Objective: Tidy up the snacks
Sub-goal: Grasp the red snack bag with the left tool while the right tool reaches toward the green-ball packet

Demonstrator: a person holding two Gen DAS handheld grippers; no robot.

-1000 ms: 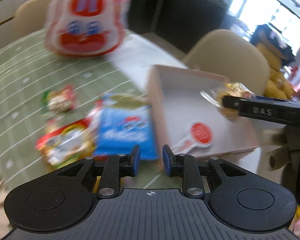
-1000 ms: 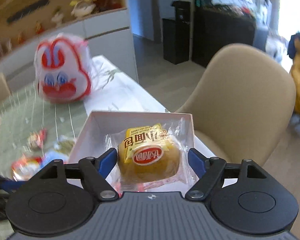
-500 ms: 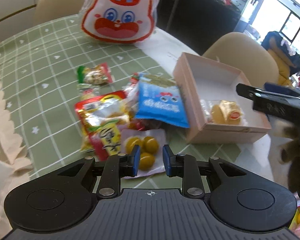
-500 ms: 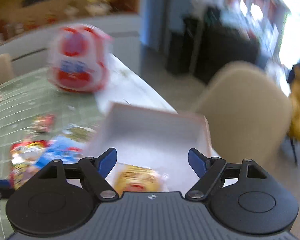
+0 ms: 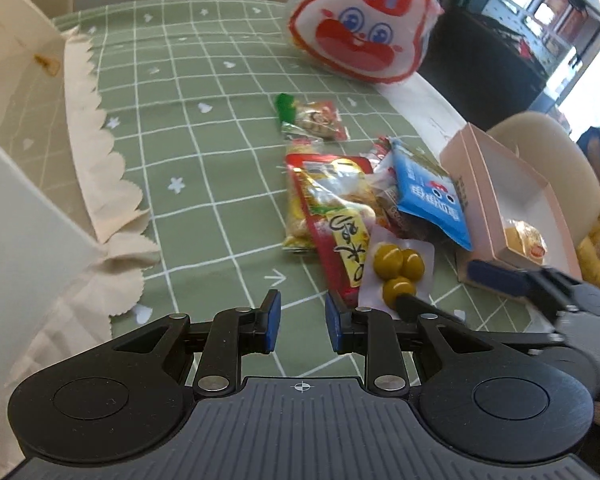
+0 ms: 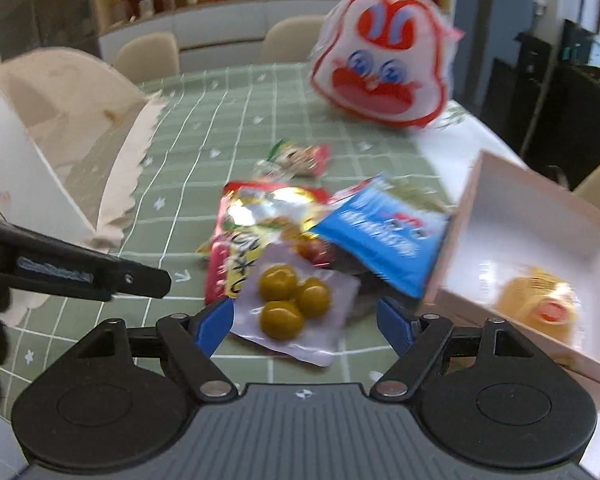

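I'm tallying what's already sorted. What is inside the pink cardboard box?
The pink cardboard box holds one clear-wrapped yellow bun with a red label, lying near its front wall on the white floor. That wall hides the front strip in the left view; blur obscures finer detail.

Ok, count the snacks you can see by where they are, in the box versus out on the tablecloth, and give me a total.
In the pink cardboard box: 1, the yellow wrapped bun.
On the green checked tablecloth: at least 5, counting the big rabbit-face bag; the pile may hide more.
Total: at least 6.
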